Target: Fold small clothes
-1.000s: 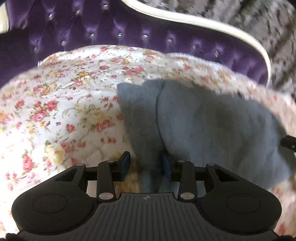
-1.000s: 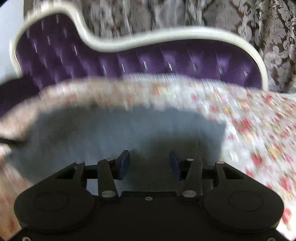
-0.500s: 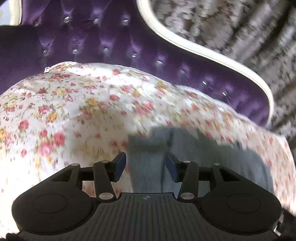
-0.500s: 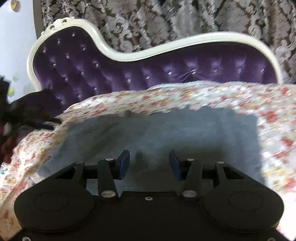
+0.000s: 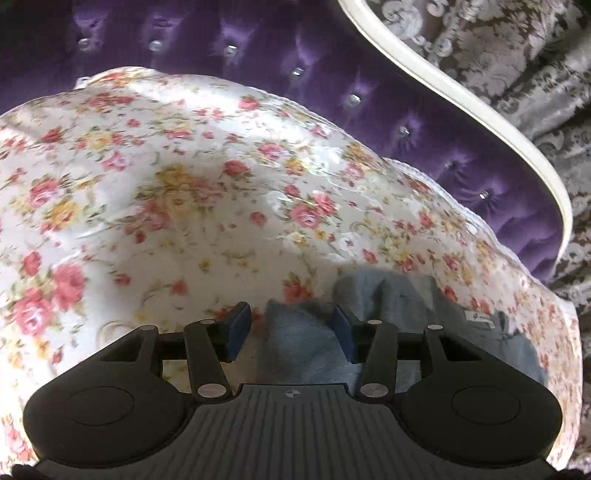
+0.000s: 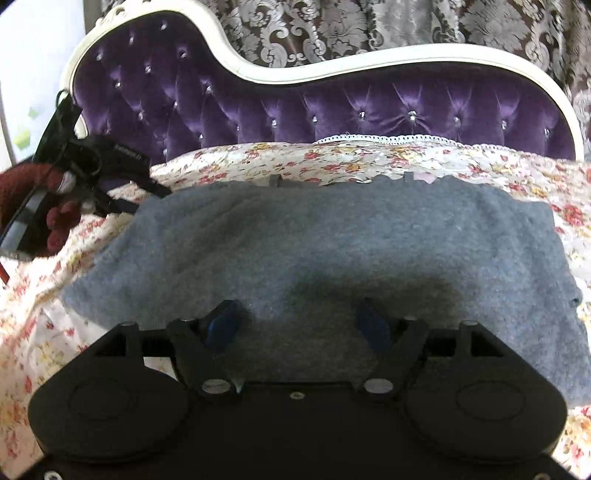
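Note:
A small grey-blue knit garment (image 6: 332, 243) lies folded flat on the floral bedspread (image 6: 369, 162). My right gripper (image 6: 297, 326) is open and empty, its blue pads spread wide just above the garment's near edge. In the left wrist view the garment (image 5: 306, 343) shows only at the bottom centre and right, with a small white label. My left gripper (image 5: 291, 332) is open and empty, over the garment's left end. The left gripper and the gloved hand holding it also show at the far left of the right wrist view (image 6: 92, 162).
A purple tufted headboard (image 6: 332, 110) with a cream frame runs along the far side of the bed. Patterned grey curtains (image 6: 369, 26) hang behind it. The floral bedspread (image 5: 166, 184) spreads wide to the left of the garment.
My left gripper has let go of the garment's edge and pulled back and up. My right gripper has drawn back from the garment and its fingers have opened wider.

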